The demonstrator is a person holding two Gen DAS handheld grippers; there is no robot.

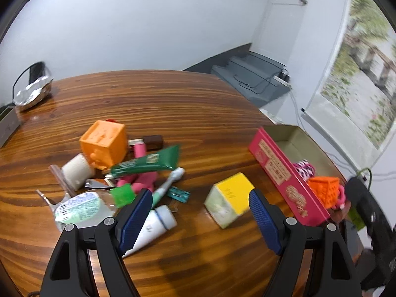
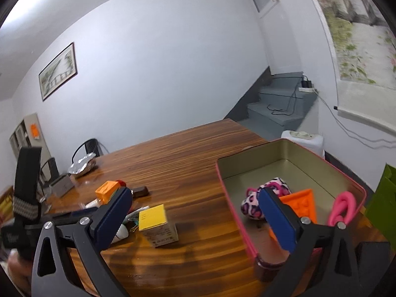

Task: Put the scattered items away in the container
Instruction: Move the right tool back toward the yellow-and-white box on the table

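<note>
A small box with a yellow top [image 1: 230, 199] lies on the wooden table [image 1: 173, 104], just ahead of my open left gripper [image 1: 200, 212] and between the lines of its blue pads, untouched. To its left lies a pile: an orange cube [image 1: 104, 143], a green tube [image 1: 146, 163], a toothbrush [image 1: 168, 183], a white tube [image 1: 153, 227] and a clear bottle [image 1: 84, 208]. The pink tin [image 2: 230, 193] holds a spotted plush [image 2: 255, 203], an orange cube [image 2: 304, 205] and a pink loop [image 2: 344, 208]. My right gripper [image 2: 195, 219] stands open with nothing in it, its right finger over the tin's near wall.
A foil-wrapped bundle [image 1: 32, 94] and a grey box [image 1: 7, 126] sit at the table's far left corner, with a chair [image 2: 89, 146] behind. A green bag [image 2: 383, 205] stands right of the tin. Grey steps [image 2: 279, 106] with cables lie beyond the table.
</note>
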